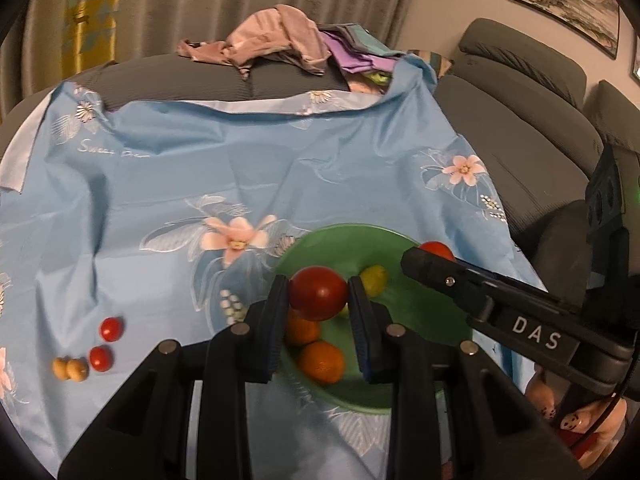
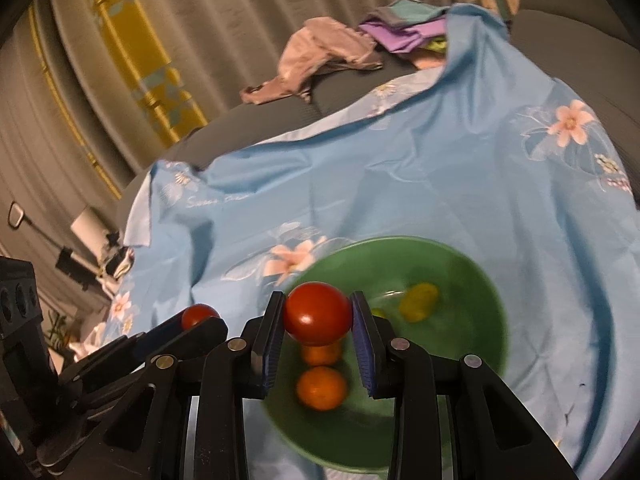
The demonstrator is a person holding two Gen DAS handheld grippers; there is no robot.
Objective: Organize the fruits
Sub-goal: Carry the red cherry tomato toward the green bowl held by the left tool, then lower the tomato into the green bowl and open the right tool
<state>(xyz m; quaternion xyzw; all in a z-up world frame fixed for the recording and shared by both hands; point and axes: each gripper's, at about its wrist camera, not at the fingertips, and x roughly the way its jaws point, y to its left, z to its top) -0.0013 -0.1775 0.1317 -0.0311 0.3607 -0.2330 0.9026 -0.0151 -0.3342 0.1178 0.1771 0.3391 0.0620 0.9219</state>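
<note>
My left gripper (image 1: pixel 318 292) is shut on a red tomato (image 1: pixel 318 293), held above a green bowl (image 1: pixel 424 320). My right gripper (image 2: pixel 317 318) is shut on a second red tomato (image 2: pixel 317 314) over the same green bowl (image 2: pixel 468 280). In the bowl lie two orange fruits (image 1: pixel 322 362) (image 2: pixel 321 389) and a yellow fruit (image 1: pixel 374 279) (image 2: pixel 419 302). The right gripper (image 1: pixel 430 258) reaches in from the right of the left wrist view with its tomato (image 1: pixel 438 249). The left gripper (image 2: pixel 200 320) shows at the left of the right wrist view, its tomato (image 2: pixel 199 315) peeking out.
A light blue flowered cloth (image 1: pixel 240 168) covers the surface. On it at the left lie two small red tomatoes (image 1: pixel 106 344) and two tan round fruits (image 1: pixel 71 368). A heap of clothes (image 1: pixel 280 36) lies behind; a grey sofa (image 1: pixel 520 112) stands at the right.
</note>
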